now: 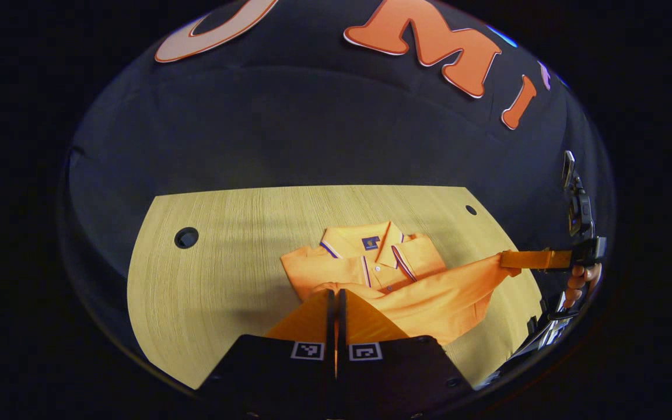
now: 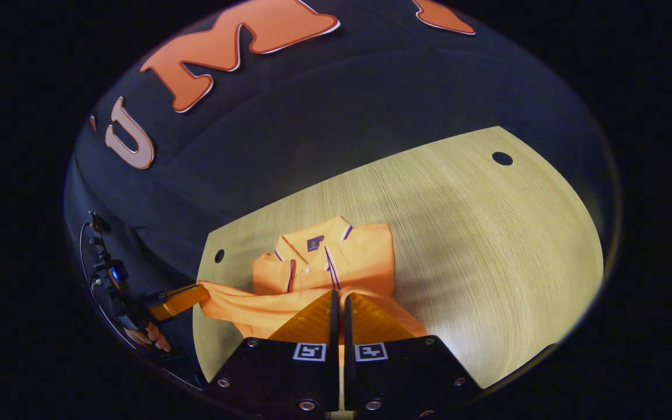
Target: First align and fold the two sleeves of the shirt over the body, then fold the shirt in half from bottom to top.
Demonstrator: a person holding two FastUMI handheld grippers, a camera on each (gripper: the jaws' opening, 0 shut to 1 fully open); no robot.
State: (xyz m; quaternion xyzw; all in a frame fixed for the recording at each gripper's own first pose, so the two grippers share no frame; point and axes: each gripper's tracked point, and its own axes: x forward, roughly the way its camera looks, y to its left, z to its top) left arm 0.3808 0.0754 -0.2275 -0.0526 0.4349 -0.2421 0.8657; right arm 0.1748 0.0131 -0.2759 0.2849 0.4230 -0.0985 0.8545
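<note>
The orange shirt (image 1: pixel 371 265) lies collar-far on the pale wooden worktop (image 1: pixel 219 274), its near hem lifted off the surface. The left tongs (image 1: pixel 336 294) are clamped together on the hem's left corner. The right tongs (image 2: pixel 338 294) pinch the other corner, with the cloth stretched taut between them. A hand (image 1: pixel 578 283) holds the right tongs at the worktop's right edge.

orange shirt (image 1: pixel 394 274), purple-striped collar (image 1: pixel 365 245), pale wood-grain table (image 1: pixel 225 262)

Shirt (image 1: pixel 371 268) on table (image 1: pixel 219 256)
</note>
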